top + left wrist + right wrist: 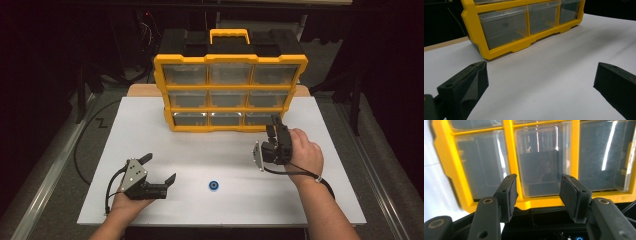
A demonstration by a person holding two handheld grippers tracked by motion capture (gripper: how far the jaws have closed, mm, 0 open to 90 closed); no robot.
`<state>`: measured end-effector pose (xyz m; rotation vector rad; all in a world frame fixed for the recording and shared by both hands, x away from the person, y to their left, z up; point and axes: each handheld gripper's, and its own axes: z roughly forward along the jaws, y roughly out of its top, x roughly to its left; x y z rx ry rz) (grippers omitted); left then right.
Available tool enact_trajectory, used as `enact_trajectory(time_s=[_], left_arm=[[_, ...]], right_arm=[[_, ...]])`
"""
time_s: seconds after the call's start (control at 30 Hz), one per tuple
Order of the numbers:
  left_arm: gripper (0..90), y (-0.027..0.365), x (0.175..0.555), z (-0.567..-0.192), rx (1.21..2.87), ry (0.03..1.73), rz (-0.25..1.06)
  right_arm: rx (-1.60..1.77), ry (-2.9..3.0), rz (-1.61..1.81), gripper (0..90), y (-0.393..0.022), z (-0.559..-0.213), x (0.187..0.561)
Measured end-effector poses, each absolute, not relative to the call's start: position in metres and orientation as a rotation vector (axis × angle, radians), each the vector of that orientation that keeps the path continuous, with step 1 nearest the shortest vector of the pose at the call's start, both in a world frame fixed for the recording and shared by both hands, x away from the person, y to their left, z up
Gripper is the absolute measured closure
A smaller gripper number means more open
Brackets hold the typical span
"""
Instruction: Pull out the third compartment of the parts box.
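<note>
I saw the yellow drawer cabinet (230, 92) upright, its long axis crosswise, drawers facing me. My right gripper (274, 131), jaws half apart around nothing, hovered just before its lowest row; the left gripper (159, 170) rested spread, well short of it.

drawer cabinet (230, 85): bright yellow frame, black top, yellow handle
drawers (504, 27): clear, greyish see-through plastic, plain
small ring (214, 185): blue with a dark centre
desk (150, 130): plain white top, pale wood edge at the back
left tool (159, 167): black, grey plate on top
right tool (274, 131): black, grey plate
cables: black
</note>
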<state>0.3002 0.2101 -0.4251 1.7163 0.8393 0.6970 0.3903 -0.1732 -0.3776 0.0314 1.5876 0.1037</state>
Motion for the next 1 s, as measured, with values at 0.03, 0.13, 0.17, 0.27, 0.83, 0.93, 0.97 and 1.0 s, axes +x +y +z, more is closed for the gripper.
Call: enact_trajectory(time_s=[0.03,0.13,0.17,0.27,0.83,0.93,0.97,1.0], left_arm=[[0.2,0.21,0.3,-0.425,1.713,0.841,0.695],[0.2,0.211,0.301,-0.425,1.707,0.847,0.692],[0.2,0.211,0.301,-0.425,1.707,0.847,0.692],[0.2,0.213,0.301,-0.426,1.692,0.849,0.693],[0.2,0.218,0.298,-0.424,1.63,0.832,0.682],[0.2,0.218,0.298,-0.424,1.621,0.832,0.674],[0.2,0.218,0.298,-0.424,1.624,0.827,0.68],[0.2,0.218,0.298,-0.424,1.624,0.827,0.68]], right_arm=[[0.032,1.585,0.092,50.8,-0.173,-0.375,0.39],[0.044,1.582,0.098,52.2,-0.173,-0.369,0.392],[0.042,1.578,0.108,52.6,-0.173,-0.367,0.393],[0.027,1.57,0.094,53.6,-0.172,-0.36,0.394],[0.028,1.538,0.1,56.3,-0.164,-0.323,0.404],[0.026,1.536,0.096,56.5,-0.164,-0.319,0.406],[0.037,1.534,0.098,56.9,-0.164,-0.316,0.407],[0.037,1.534,0.098,56.9,-0.164,-0.316,0.407]])
